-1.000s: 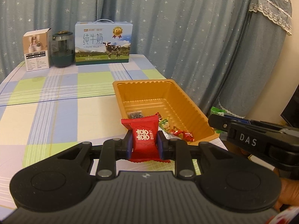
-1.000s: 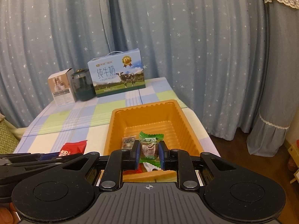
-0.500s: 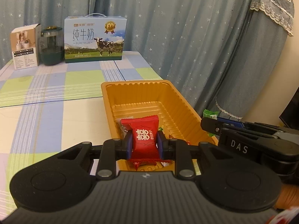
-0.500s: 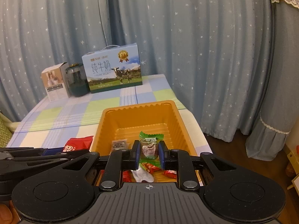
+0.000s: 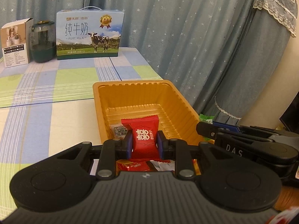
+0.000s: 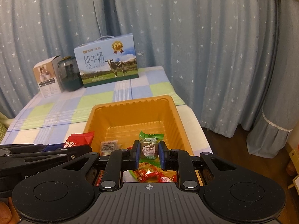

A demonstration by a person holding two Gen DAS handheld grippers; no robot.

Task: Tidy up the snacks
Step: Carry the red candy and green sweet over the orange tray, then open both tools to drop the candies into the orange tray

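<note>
My left gripper (image 5: 143, 140) is shut on a red snack packet (image 5: 143, 130) with white characters, held over the near end of the orange tray (image 5: 143, 87). My right gripper (image 6: 149, 149) is shut on a green-edged candy (image 6: 149, 141) with a clear wrapper, also over the tray's near end (image 6: 130, 102). Several wrapped snacks lie in the tray below the fingers, among them a small dark packet (image 5: 119, 129) and red candies (image 6: 149, 173). The right gripper shows at the right in the left wrist view (image 5: 205, 128). The left gripper with its red packet (image 6: 78, 140) shows at the left in the right wrist view.
The tray stands at the right edge of a checked tablecloth (image 5: 46, 85). At the back stand a milk carton box (image 5: 89, 35), a dark green jar (image 5: 43, 44) and a small white box (image 5: 15, 43). Starred curtains (image 5: 186, 28) hang behind and to the right.
Both grippers have moved forward over the tray's near end with their snacks still held. The left one has come right from the table side.
</note>
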